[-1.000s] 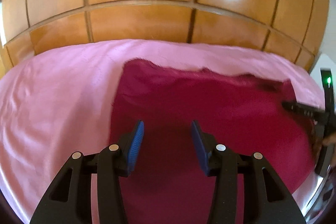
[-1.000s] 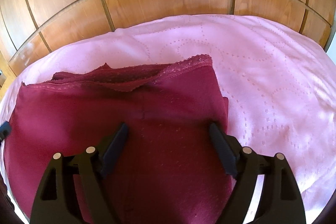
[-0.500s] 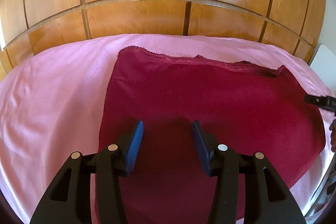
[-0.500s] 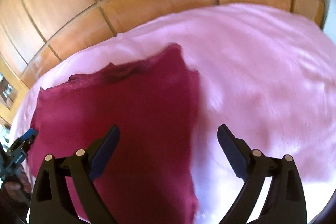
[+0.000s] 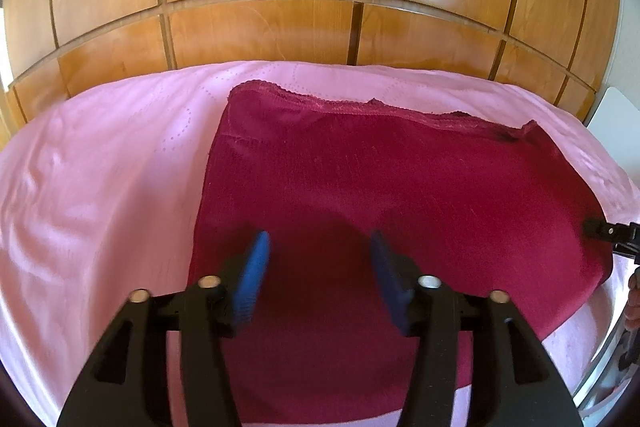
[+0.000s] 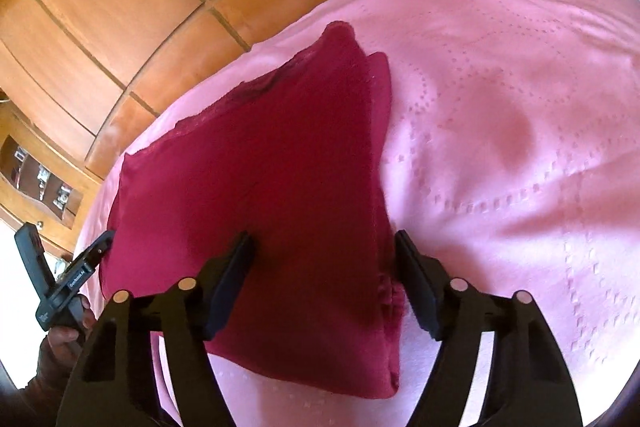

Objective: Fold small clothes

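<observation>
- My right gripper jaws, closing and pinching nothing yet, straddle the burgundy garment's right edge at lower centre.
- My left gripper jaws, opening and empty, hover over its middle.

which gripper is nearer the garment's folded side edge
Right. The right gripper, jaws closing, straddles the folded edge of the garment without pinching it. The left gripper, jaws opening, hovers over the garment's middle, away from that edge.

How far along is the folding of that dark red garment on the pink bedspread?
Done: the dark red lace-edged garment lies flat, doubled along one side, on the pink bedspread. In hand: nothing; left tongs opening, right tongs closing astride that doubled edge. Left: further folds.
</observation>
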Available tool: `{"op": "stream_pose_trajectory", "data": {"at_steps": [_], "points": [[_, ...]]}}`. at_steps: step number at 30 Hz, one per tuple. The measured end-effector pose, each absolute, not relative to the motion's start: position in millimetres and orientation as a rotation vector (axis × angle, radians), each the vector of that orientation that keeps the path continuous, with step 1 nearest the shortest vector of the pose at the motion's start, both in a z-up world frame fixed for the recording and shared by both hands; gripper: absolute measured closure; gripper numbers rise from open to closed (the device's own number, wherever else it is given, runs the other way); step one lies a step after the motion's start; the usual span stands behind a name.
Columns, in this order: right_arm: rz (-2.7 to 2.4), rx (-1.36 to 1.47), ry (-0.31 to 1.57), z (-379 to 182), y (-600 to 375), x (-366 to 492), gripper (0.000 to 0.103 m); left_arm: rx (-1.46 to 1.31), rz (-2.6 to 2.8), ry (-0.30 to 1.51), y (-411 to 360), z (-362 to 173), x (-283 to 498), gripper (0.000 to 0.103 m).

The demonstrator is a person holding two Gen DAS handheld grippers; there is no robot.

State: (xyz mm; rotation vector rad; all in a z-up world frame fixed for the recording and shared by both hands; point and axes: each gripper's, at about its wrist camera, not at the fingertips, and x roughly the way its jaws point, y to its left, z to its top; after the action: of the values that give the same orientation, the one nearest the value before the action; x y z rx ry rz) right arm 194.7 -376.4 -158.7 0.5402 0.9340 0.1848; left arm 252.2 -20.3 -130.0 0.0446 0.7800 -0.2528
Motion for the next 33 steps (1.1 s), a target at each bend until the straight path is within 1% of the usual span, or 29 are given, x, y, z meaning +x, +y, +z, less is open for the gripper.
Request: {"op": "stream_pose_trajectory", "data": {"at_steps": [1, 2, 4, 5, 7, 10, 15, 23, 28, 33], "points": [[0.187, 0.537, 0.938, -159, -374, 195, 0.041, 0.043, -0.253, 0.778, -20, -130, 250, 0.046], [0.188, 0.531, 0.941, -158, -372, 195, 0.043, 0.044, -0.254, 0.778, -20, -130, 250, 0.046], [0.191, 0.527, 0.945, -158, -369, 197, 0.051, 0.043, -0.253, 0.778, -19, -131, 247, 0.046], [0.191, 0.523, 0.946, -158, -368, 197, 0.054, 0.041, -0.253, 0.778, -19, -131, 246, 0.046], [0.194, 0.517, 0.949, -155, -364, 198, 0.067, 0.038, -0.254, 0.776, -18, -131, 244, 0.046], [0.187, 0.487, 0.948, -147, -357, 199, 0.074, 0.035, -0.256, 0.773, -17, -130, 242, 0.046], [0.191, 0.474, 0.915, -127, -348, 201, 0.078, 0.016, -0.268, 0.778, -10, -130, 240, 0.046], [0.279, 0.389, 0.836, -65, -304, 217, 0.079, -0.059, -0.311, 0.790, 10, -125, 239, 0.046], [0.369, 0.325, 0.806, -36, -250, 236, 0.080, -0.237, -0.420, 0.821, 40, -115, 244, 0.046], [0.465, 0.242, 0.825, -31, -178, 256, 0.080, -0.443, -0.522, 0.820, 81, -103, 247, 0.046]]}}
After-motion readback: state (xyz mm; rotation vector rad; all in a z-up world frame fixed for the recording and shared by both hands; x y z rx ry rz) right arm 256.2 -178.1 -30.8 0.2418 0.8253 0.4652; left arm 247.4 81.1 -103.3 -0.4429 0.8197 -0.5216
